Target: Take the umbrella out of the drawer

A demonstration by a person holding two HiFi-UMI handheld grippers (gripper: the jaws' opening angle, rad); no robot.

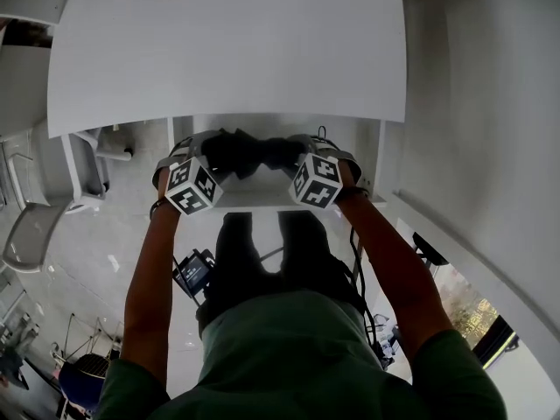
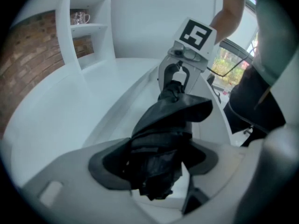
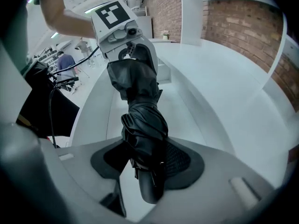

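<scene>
Over the open white drawer (image 1: 262, 198), near the big white table top (image 1: 227, 51), a black folded cloth umbrella (image 1: 254, 154) is hanging level between two tongs. Black and white square marks are showing on each one's cube (image 1: 192, 186). The left gripper (image 2: 156, 163) is squeezing the umbrella's crumpled cloth end, with its jaws standing partly apart around it. The right gripper (image 3: 147, 164) is squeezing the other end, by the smooth black handle (image 3: 149, 190), with its jaws also partly apart.
</scene>
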